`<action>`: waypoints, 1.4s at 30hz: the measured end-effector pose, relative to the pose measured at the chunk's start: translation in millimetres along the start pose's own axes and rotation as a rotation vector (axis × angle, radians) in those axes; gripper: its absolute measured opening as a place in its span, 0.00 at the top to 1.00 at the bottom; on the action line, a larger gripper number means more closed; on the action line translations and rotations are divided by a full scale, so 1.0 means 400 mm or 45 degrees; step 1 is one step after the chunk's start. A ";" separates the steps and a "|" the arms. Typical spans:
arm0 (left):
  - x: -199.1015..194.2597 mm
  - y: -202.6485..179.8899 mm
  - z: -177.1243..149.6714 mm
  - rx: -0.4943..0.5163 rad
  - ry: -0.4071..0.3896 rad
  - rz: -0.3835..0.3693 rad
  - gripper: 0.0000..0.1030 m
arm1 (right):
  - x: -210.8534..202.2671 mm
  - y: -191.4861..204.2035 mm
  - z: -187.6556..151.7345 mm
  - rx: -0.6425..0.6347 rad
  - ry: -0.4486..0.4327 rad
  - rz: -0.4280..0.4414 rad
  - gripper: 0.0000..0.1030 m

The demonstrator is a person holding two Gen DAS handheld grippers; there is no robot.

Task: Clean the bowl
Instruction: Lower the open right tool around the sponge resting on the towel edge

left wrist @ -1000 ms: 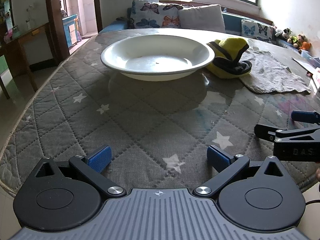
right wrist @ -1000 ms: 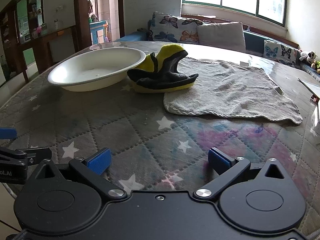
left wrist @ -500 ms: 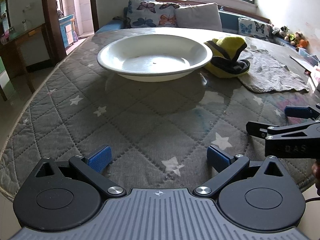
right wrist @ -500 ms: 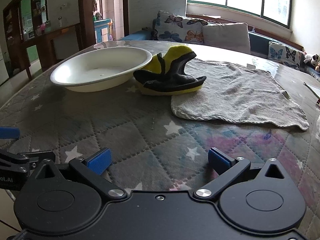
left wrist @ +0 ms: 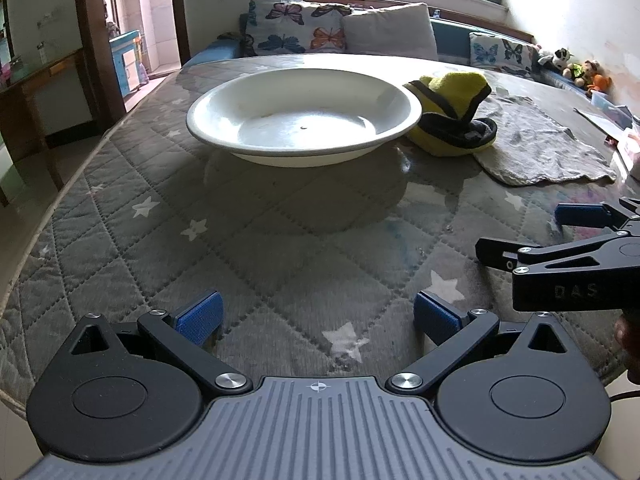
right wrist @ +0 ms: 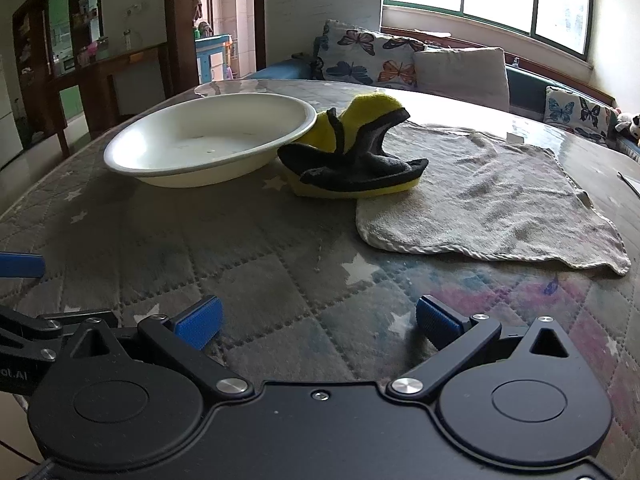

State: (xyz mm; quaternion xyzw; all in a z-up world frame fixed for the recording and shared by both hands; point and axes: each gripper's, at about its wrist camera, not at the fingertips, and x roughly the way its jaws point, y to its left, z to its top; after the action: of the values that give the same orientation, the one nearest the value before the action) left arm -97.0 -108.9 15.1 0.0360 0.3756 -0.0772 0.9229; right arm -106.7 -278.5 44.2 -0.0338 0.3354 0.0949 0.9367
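Observation:
A wide white bowl (left wrist: 304, 116) (right wrist: 208, 140) sits on the quilted grey table cover, with small specks inside it. A yellow and dark grey cleaning mitt (left wrist: 454, 120) (right wrist: 356, 156) lies against the bowl's right rim, partly on a grey towel (left wrist: 540, 148) (right wrist: 480, 196). My left gripper (left wrist: 318, 318) is open above the cover, well short of the bowl, nothing between its blue pads. My right gripper (right wrist: 318, 318) is open too, facing the mitt and towel from a distance. In the left wrist view the right gripper's fingers (left wrist: 580, 216) show side-on at the right edge.
The table's rounded edge (left wrist: 52, 216) drops to the floor on the left. Behind the table stands a sofa with butterfly cushions (left wrist: 296, 28) and soft toys (left wrist: 576, 68). Papers (left wrist: 608, 116) lie at the far right. A dark wooden sideboard (right wrist: 104, 76) stands at the left.
Both grippers have moved forward over the table; the bowl, mitt and towel look closer and larger. Both stay open. Nothing on the table has shifted.

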 end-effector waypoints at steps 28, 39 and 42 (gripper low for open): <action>0.034 0.016 0.030 0.020 -0.003 -0.023 0.00 | 0.054 0.017 0.043 -0.024 0.006 0.030 0.00; 0.043 0.024 0.039 0.030 -0.005 -0.036 0.00 | 0.074 0.021 0.060 -0.029 0.005 0.040 0.00; 0.048 0.027 0.043 0.029 -0.006 -0.036 0.00 | 0.080 0.021 0.064 -0.031 0.004 0.043 0.00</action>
State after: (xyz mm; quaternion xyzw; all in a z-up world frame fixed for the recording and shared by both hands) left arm -70.0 -102.7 14.1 0.0411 0.3729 -0.0947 0.9221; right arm -68.3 -262.1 43.6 -0.0396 0.3363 0.1146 0.9339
